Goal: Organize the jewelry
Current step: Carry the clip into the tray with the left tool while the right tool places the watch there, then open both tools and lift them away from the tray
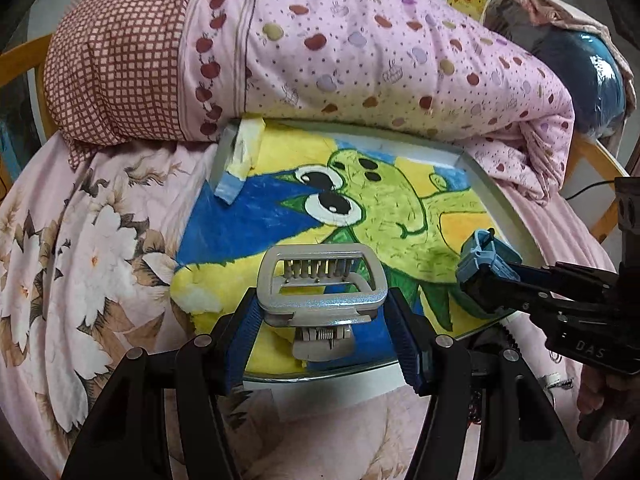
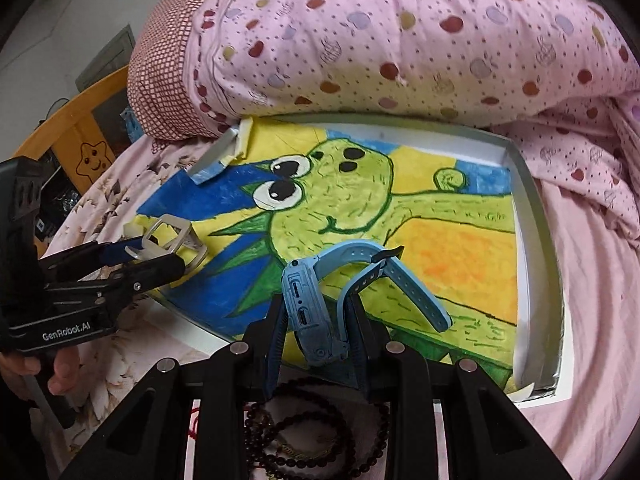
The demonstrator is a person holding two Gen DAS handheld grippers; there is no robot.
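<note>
Blue ribbed pads of the left gripper [image 1: 322, 320] stand about half open and press on both sides of a silver metal buckle [image 1: 320, 284], which they hold up over the near edge of the tray [image 1: 486, 194]. The right gripper [image 2: 316, 320] has its fingers drawn narrow around the body of a light blue watch [image 2: 310, 308]; the watch strap [image 2: 408, 284] loops forward and hangs above the tray's painted floor, a green cartoon creature [image 2: 340, 208] on yellow and blue.

Both grippers sit at the tray's near side, the left one at its left corner, the right one nearer the middle. The tray's floor ahead of them lies open up to the white rim, and the far left corner of that rim is torn and bent outward. A folded pink quilt [image 1: 360, 40] overhangs the far rim.

Dark beaded bracelets [image 2: 304, 432] lie below the right gripper, largely covered by its black frame, so their count is unclear. A hand [image 2: 60, 372] grips the left gripper's handle, cut off at the left edge of the right wrist view.
</note>
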